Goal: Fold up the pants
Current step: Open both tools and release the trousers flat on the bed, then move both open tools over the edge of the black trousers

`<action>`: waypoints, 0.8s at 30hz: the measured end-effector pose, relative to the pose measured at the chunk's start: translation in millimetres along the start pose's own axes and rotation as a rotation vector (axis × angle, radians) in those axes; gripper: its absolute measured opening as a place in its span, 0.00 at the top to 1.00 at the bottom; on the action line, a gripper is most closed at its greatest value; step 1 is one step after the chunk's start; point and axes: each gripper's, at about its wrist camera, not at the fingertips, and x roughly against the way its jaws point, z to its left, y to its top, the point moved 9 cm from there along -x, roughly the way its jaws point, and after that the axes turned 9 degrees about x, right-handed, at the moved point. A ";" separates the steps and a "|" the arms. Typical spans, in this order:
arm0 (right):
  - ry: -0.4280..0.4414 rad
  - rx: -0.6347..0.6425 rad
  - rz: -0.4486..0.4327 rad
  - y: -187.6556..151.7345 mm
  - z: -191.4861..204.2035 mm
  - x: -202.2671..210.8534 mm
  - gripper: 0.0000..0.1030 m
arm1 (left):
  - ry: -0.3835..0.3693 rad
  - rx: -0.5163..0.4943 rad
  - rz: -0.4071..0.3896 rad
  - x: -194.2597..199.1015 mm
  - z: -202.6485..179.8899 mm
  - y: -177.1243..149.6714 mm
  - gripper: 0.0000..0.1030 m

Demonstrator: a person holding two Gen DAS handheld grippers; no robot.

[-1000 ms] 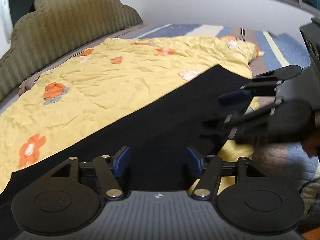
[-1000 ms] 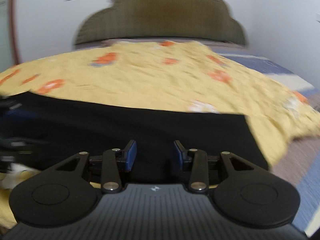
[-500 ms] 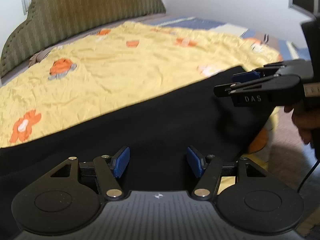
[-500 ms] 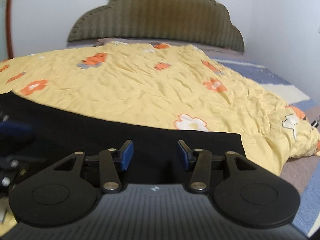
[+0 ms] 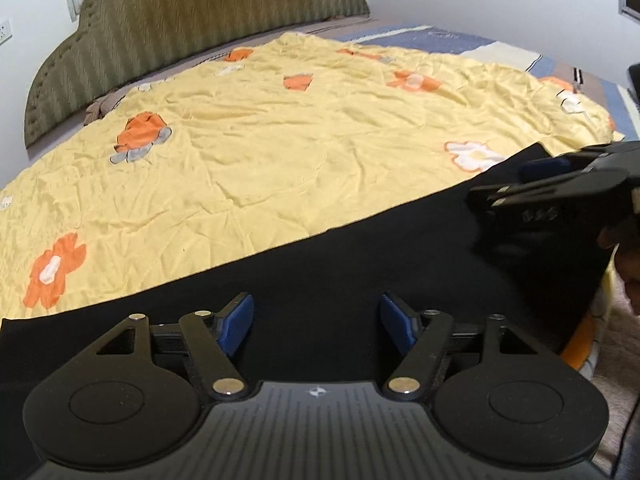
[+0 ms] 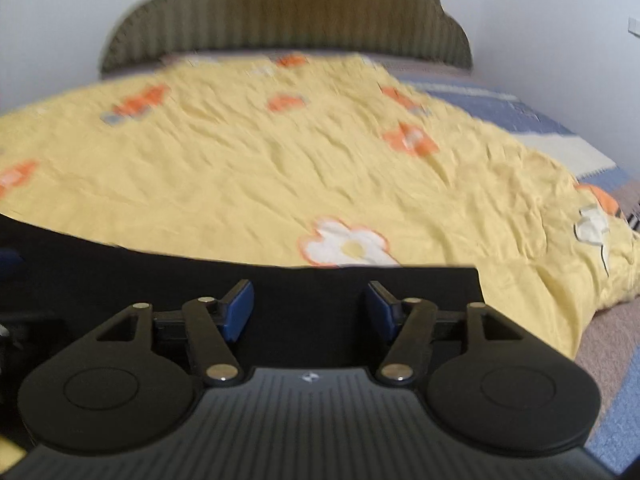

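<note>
Since half a second ago both cameras sit lower and closer to the black pants (image 5: 340,276); in the left wrist view the right gripper (image 5: 516,184) has shifted right and lower toward the frame edge, and the right wrist view has gone motion-blurred. Gap between the fingers looks unchanged on both.

Left gripper (image 5: 316,322): jaws spread apart, blue pads (image 5: 236,322) clear of each other, nothing between them, poised over the black cloth; contact with it cannot be told. Right gripper's own view (image 6: 308,314): same, jaws wide, nothing held, over the pants near their square-cut end.

Pants lie flat as one long black band on the yellow flowered quilt (image 5: 280,152), along the quilt's near edge. Long axis runs left to right across the bed, roughly parallel to the headboard (image 5: 192,20). Right end (image 6: 460,284) stops just short of the quilt's right edge, beside a white flower (image 6: 346,244); left end reaches the near-left corner in the left wrist view.

Room: the whole quilt between pants and headboard is open yellow fabric. Right of the quilt, striped blue bedding (image 6: 520,116), then wall.
</note>
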 end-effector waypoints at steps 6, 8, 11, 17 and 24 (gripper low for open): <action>-0.074 -0.058 -0.030 -8.2 -20.4 14.5 0.35 | 0.035 -0.012 -0.047 5.5 -7.4 3.1 0.29; -0.052 -0.070 -0.063 -8.9 -16.9 29.9 0.35 | 0.037 -0.005 -0.049 3.8 -10.3 7.9 0.29; -0.032 -0.067 -0.091 -13.6 -9.4 46.8 0.34 | 0.067 -0.021 -0.034 -5.6 -16.2 11.1 0.26; -0.065 0.018 -0.028 -48.6 0.4 53.7 0.30 | 0.094 -0.038 -0.062 -4.4 -19.5 5.4 0.25; -0.108 -0.320 -0.093 -101.2 -55.8 107.7 0.34 | 0.089 0.023 -0.085 7.6 -14.1 -0.6 0.25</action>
